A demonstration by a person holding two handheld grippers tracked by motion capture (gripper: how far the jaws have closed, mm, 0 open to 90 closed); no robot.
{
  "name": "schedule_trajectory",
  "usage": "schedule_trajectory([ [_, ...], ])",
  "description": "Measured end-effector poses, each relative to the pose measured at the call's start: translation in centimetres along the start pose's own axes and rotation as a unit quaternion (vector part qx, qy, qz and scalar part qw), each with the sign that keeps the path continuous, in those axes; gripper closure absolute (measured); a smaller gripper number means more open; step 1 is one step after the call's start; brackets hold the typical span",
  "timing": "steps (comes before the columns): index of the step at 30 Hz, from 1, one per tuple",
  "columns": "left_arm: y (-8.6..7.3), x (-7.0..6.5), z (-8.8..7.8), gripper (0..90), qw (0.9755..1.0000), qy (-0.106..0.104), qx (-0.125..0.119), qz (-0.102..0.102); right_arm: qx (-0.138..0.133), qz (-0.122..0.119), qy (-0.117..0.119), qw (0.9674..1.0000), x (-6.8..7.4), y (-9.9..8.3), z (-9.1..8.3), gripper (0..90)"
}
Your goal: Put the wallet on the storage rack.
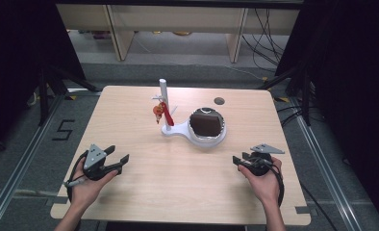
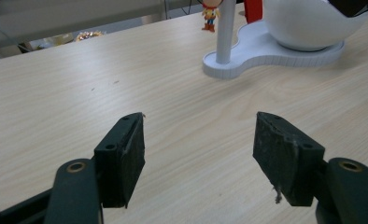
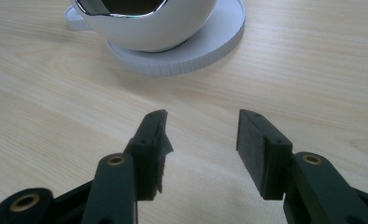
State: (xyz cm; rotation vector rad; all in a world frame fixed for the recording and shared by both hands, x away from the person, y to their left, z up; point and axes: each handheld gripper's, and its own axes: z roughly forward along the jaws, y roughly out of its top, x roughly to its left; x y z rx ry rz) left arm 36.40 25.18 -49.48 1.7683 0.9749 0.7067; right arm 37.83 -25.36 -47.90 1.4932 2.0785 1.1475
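While both grippers are sitting low at the near edge of the surface (image 1: 130, 120), nothing is being held: the left gripper (image 1: 120, 161) is showing its fingers (image 2: 121, 158) spread wide with bare wood between them, and the right gripper (image 1: 239, 160) is likewise standing open and empty, its fingers (image 3: 261, 149) somewhat closer together.

The white stand (image 1: 178, 131) is sitting mid-surface, well apart from both. Its post (image 1: 163, 98) is carrying a small figurine charm (image 1: 157, 111) and a red tag (image 1: 168, 114) hanging beside it; the white bowl (image 1: 208, 126) with a dark inside is resting on the round end of the base.

Risks, as judged from here:
- The charm is hanging freely, so a sideways approach is likely nudging it into a swing and the fingers are closing on air.
- The post is thin and tall; pushing on it high up is risking tipping or sliding the whole stand, since nothing is bracing the base.
- The red tag is hanging just beside the charm, so a wide-open grab is likely catching both.
- The bowl is looking smooth and rounded; the right fingers pinching its wall are liable to slip off.
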Motion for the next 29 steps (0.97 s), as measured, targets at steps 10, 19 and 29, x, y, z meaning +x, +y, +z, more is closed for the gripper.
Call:
schedule_trajectory([
  [10, -2.3, 0.6, -0.2, 33.8, 0.9993, 0.022, 0.01, -0.029, 0.004, -0.017, -0.001, 0.9998, -0.4, -0.3, 0.4, 52.6],
  [19, -3.2, 0.2, -0.4, 33.9, 0.9989, 0.032, 0.006, -0.034, 0.006, -0.015, -0.002, 0.9999, -0.7, -0.7, 0.5, 51.7],
  [29, -3.2, -0.1, -0.3, 33.2, 0.9993, 0.03, 0.007, -0.023, 0.012, 0.005, -0.004, 0.9999, -0.6, -1.0, 0.3, 50.9],
])
